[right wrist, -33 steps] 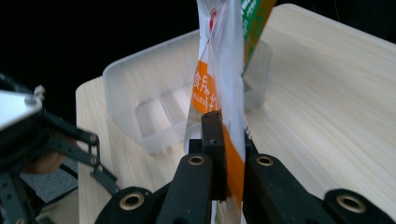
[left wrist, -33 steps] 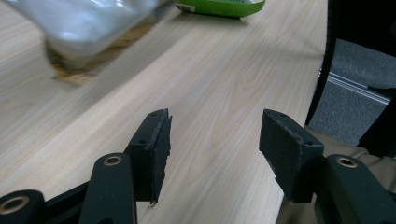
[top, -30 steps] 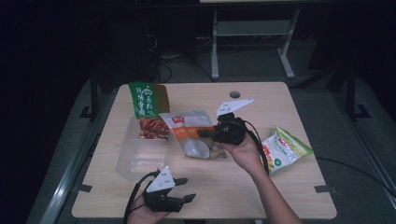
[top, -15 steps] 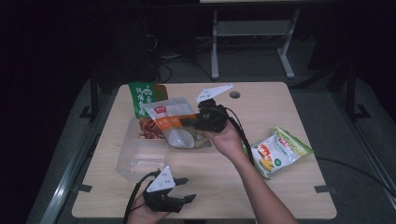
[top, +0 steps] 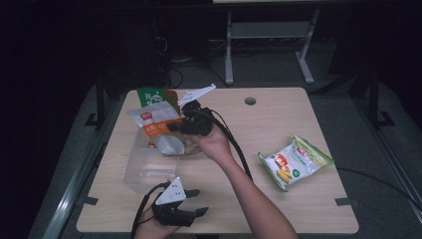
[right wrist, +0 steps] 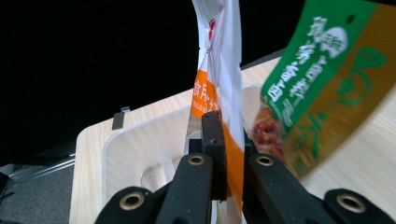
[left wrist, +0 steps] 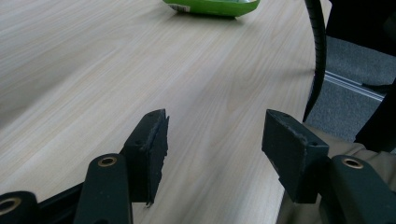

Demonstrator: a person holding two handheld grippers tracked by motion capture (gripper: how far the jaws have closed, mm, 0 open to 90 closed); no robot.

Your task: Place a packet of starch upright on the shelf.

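Left hand-held gripper near worktop front edge, just this side of clear bin, jaws apart, nothing between.

Right hand-held gripper clenched on orange-white snack pouch, held above bin.

Step judged: loading pouch into bin. Next move calls for lowering, then release.

Green-brown packet leans at bin's far end. Green-yellow chip bag well right of bin, on worktop.

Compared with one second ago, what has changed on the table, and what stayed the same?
The right gripper, shut on the white and orange snack bag, carried it leftward over the clear plastic box. The left gripper stayed near the table's front edge, jaws open and empty. The green and brown snack bag and the white and green snack bag did not move.
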